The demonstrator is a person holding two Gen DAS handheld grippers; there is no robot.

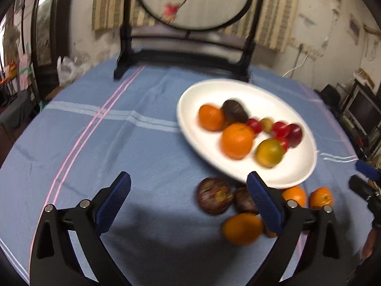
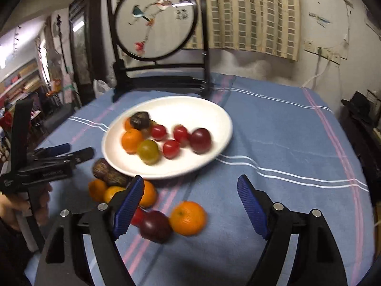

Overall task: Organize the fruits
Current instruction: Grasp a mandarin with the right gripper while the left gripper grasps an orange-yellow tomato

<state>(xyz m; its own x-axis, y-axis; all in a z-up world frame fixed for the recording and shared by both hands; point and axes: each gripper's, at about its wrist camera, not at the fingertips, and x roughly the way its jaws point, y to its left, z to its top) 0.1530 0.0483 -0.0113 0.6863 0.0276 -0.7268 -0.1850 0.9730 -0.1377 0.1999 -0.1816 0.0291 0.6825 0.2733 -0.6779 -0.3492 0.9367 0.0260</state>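
**A:** What is in the plate now?

**B:** The white plate stands in the middle of the blue tablecloth. In it I see two oranges, one greenish citrus, one dark brown fruit at the far side, three small red tomatoes and one dark red plum. One more small fruit is half hidden behind the brown one; I cannot tell what it is.

**A:** And outside the plate?

**B:** More fruit lies on the cloth at the near edge of the plate. Two brown fruits are just beside the rim, and several oranges are near them. Nearer to me lie one plum, touching an orange, and something red that is partly hidden behind my finger.

**A:** Your tools?

**B:** My left gripper is wide open and holds nothing; bare cloth is between its fingers. My right gripper is also open and empty; the loose orange and plum lie between its fingers, but the pads do not press on them.

**A:** Where is room to move?

**B:** The cloth is free on the left of the plate and on the right of it. At the far edge of the table stands a black wooden screen with a round painted panel, close behind the plate.
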